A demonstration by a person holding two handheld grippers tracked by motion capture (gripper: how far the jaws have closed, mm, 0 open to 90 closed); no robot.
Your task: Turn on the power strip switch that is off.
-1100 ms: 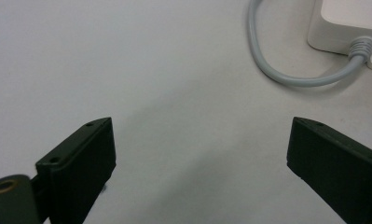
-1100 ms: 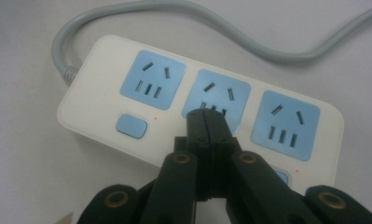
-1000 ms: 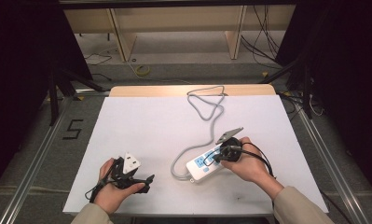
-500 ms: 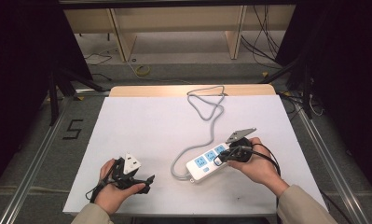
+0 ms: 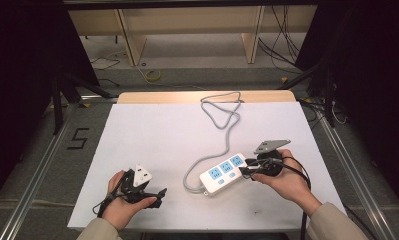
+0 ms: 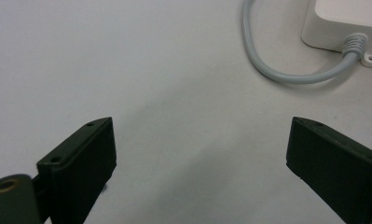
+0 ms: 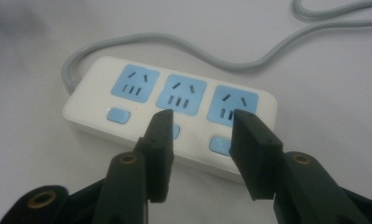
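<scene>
This looks like a lab or recording studio rather than a home. A white-covered rectangular table [image 5: 152, 135] stands between black curtains [image 5: 22, 75], flanked by aluminium floor rails [image 5: 34, 180]. A black taped numeral five [image 5: 78, 138] marks the grey floor, loose cables [image 5: 282, 45] trail behind, and bare wooden shelving [image 5: 187, 25] stands beyond.

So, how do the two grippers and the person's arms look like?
Both are black handheld devices with two flat black jaws showing small screw holes. The left gripper carries a white three-cornered plate; the right gripper has a grey plate. A black cable trails from the right one. The sleeves are beige.
</scene>
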